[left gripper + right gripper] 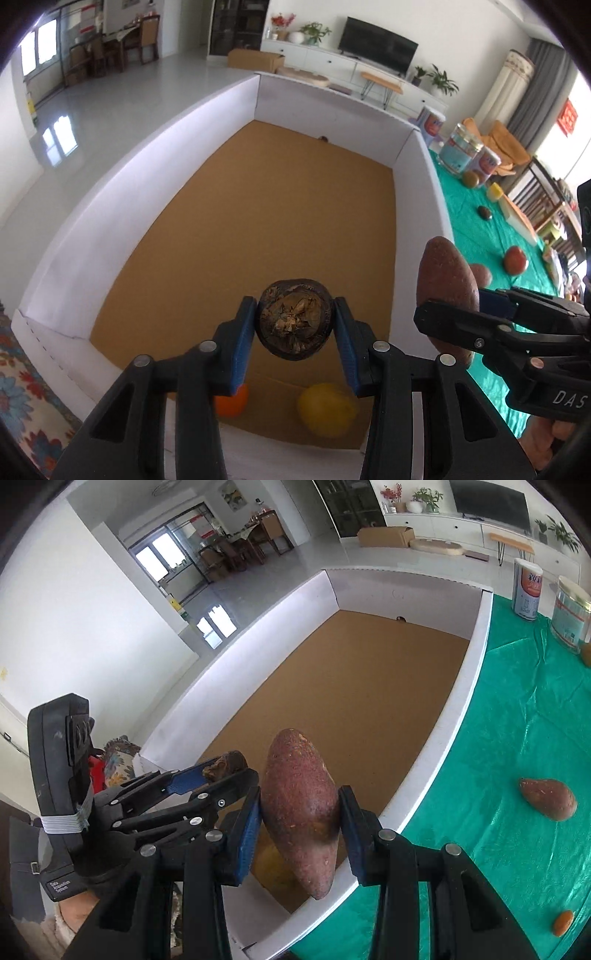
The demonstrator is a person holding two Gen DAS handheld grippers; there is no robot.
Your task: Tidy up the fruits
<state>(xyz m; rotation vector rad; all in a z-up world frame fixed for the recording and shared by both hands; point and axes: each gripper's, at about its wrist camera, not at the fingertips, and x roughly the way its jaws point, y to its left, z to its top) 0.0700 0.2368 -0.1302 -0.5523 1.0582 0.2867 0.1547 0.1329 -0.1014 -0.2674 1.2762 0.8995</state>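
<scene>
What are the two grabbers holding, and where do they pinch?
Left gripper pinches a dark round fruit at its sides. Right gripper pinches a reddish sweet potato around its middle.

Box [140, 206] floor mostly open; orange [232, 400], lemon [327, 408] crowd near wall.

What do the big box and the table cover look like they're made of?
Box: apparently cardboard, with smooth matte white walls, a raw brown floor and a visible fold crease. Table cover: probably thin plastic or satin-like sheeting, as its green surface is glossy and wrinkled.
</scene>
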